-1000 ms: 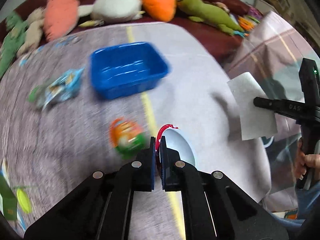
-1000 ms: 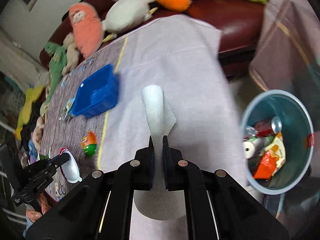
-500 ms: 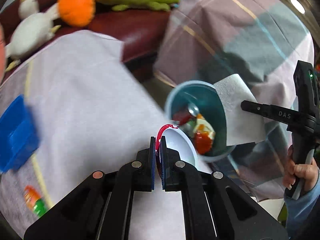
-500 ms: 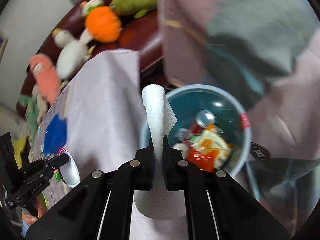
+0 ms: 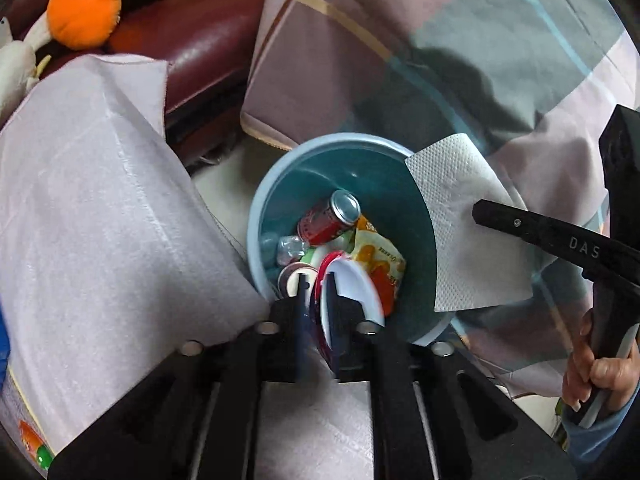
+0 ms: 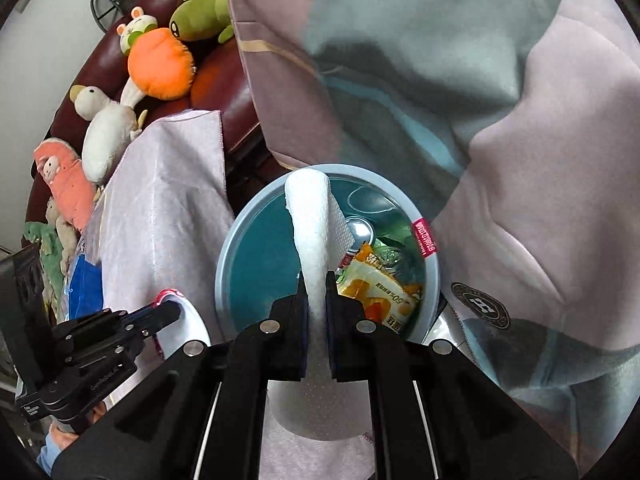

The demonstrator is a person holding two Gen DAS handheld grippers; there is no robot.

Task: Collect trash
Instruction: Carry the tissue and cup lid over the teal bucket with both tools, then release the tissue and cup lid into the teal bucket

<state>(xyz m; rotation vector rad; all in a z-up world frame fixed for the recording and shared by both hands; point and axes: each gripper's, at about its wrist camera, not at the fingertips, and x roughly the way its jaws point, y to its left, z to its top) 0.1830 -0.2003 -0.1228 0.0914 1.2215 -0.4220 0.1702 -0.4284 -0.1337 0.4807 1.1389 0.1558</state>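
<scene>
Jaws of left gripper [image 5: 318, 284] opening, white red-rimmed lid [image 5: 352, 284] between them, over blue bin [image 5: 256, 216]. Right gripper [image 6: 316, 280] clamped tight on paper towel [image 6: 316, 232], sheet hanging above same bin (soda can [image 5: 330, 218] and orange snack wrapper [image 6: 376, 288] inside). Cloth-covered table [image 5: 100, 220] beside.

- The left wrist view looks steeply down along its own fingers, close above the round blue plastic trash bin [image 5: 256, 216] at centre.
- The right wrist view looks down likewise, close over the same bin [image 6: 228, 256].
- Both share the bin, the pale cloth-covered table [image 5: 100, 220] at 9 o'clock, and the maroon leather sofa [image 6: 236, 92] at 11.
</scene>
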